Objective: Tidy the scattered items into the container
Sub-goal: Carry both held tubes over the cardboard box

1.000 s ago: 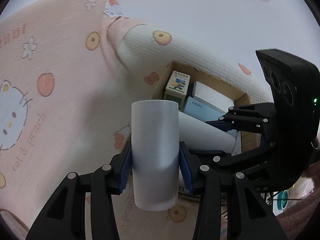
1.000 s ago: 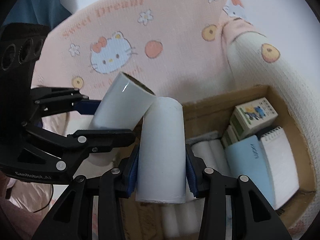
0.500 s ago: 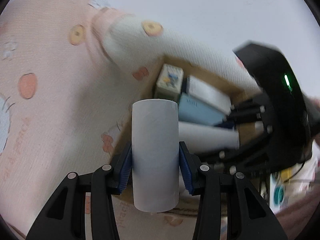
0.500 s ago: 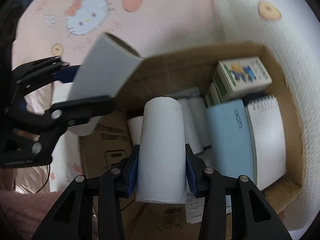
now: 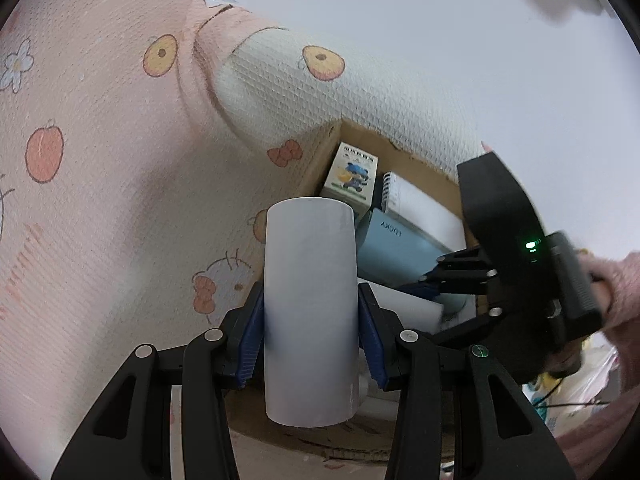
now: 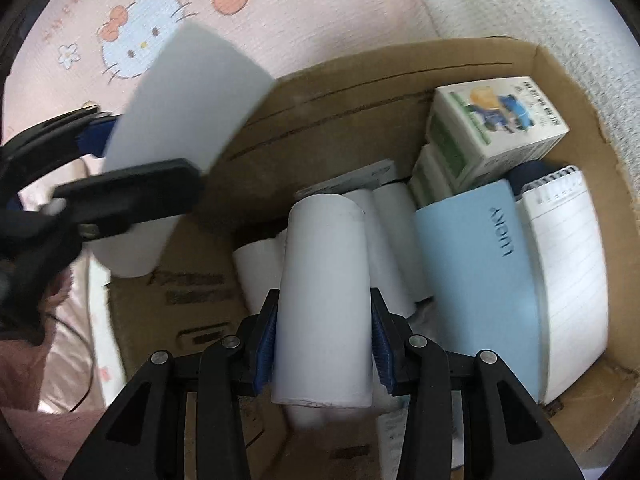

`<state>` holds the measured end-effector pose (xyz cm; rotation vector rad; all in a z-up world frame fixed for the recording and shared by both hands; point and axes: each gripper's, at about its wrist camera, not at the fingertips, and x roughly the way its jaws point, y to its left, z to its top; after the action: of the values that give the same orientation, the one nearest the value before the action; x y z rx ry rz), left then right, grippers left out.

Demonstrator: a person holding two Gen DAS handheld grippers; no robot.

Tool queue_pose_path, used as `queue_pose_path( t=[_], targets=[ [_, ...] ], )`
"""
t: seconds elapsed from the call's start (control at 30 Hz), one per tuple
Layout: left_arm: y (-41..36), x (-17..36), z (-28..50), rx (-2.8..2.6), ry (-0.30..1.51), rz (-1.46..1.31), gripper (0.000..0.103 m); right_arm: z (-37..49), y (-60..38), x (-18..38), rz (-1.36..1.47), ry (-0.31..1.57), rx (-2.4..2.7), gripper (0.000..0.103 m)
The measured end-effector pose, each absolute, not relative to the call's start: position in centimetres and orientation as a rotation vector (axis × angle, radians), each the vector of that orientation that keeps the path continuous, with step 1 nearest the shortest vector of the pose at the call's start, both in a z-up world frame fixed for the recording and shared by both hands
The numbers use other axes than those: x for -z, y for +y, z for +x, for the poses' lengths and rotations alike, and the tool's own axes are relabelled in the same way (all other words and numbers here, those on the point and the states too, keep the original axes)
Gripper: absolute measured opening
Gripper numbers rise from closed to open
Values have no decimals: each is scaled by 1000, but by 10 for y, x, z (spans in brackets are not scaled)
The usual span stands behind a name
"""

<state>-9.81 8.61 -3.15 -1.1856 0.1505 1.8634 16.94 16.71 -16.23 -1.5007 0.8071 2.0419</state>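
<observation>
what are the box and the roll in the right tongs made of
Box: corrugated cardboard, matte brown, with creased walls and a ragged torn rim. Roll in the right tongs: probably paper, matte white with a slightly frayed end edge; motion blur leaves plastic film possible.

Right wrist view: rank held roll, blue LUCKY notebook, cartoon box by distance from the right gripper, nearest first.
1. Held white roll: clamped in the right gripper jaws, centre.
2. Blue LUCKY notebook: just right of the roll, inside the cardboard box.
3. Cartoon box: far right corner, beyond the notebook.
</observation>
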Motion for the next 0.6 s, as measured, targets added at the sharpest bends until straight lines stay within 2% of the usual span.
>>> queue_pose_path(
  t=[0.1, 0.4, 0.6],
  targets=[
    [89, 28, -93, -1840, 140, -1170, 48, 167, 166, 169, -1507, 806, -2053, 39],
    [106, 30, -79, -1884, 253, -1161, 48, 158, 166, 176, -1541, 750, -2058, 39],
    [101, 29, -82, -1876, 216, -1171, 48, 162, 168, 182, -1595, 752, -2047, 39]
  ],
)
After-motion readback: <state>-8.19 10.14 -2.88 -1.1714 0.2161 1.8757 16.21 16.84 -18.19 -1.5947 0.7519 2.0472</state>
